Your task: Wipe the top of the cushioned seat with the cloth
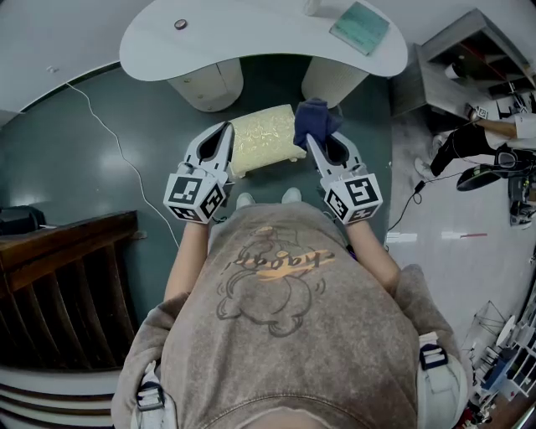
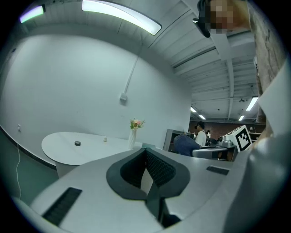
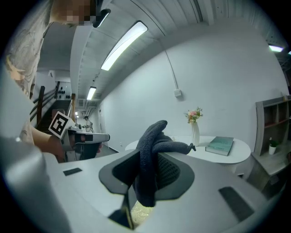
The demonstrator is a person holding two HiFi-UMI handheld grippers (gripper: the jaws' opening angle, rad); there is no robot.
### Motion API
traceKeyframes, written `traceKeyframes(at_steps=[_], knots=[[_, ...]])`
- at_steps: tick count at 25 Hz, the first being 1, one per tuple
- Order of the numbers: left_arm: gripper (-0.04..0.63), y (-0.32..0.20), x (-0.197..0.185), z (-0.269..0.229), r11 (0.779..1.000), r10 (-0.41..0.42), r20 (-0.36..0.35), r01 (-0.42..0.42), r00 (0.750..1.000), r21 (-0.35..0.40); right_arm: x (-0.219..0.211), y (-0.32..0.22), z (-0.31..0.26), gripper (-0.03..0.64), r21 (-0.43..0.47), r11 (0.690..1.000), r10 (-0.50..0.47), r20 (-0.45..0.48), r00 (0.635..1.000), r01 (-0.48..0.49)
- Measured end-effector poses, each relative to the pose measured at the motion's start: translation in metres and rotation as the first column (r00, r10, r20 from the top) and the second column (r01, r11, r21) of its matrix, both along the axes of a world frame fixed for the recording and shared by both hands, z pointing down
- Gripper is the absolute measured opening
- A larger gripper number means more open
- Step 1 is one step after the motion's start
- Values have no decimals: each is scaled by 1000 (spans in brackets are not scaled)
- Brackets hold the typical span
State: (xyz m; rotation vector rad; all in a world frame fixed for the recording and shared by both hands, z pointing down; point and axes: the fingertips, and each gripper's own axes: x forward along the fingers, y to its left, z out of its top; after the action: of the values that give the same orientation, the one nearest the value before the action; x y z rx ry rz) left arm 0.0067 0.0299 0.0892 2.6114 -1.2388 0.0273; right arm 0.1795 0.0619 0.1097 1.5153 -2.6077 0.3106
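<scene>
Cloth pinched and ready, wipe not yet under way.
Right gripper (image 1: 316,141) has its jaws clamped on the dark blue cloth (image 1: 313,119), bunched over the right end of the cushioned seat (image 1: 261,138), upper centre of the head view. Left gripper (image 1: 224,130) sits at the seat's left end, jaws pressed together on nothing. Best bet: tip the right gripper down so the hanging fold lies flat, then sweep leftward in overlapping passes with light, even pressure.

There are two grippers, a left gripper (image 1: 227,128) and a right gripper (image 1: 311,141), one cushioned seat (image 1: 261,138), one cloth (image 1: 316,119), and one far table (image 1: 251,43) bearing one book (image 1: 360,27) right, one vase (image 3: 195,133) and one small dark disc (image 1: 181,24) left.
</scene>
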Motion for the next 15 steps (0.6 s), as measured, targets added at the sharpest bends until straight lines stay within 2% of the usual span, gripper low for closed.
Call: traceKeyframes(at_steps=[7,15], knots=[[17,1,-17,7,998,-51,13,52,999,-23,5,-1,3,98,-5,1000,15,-20,1000,-15],[18,1,-19,11,998,-55,23,56,998,-26,9,-5,3,100,-7,1000,30,-15,999,-30]])
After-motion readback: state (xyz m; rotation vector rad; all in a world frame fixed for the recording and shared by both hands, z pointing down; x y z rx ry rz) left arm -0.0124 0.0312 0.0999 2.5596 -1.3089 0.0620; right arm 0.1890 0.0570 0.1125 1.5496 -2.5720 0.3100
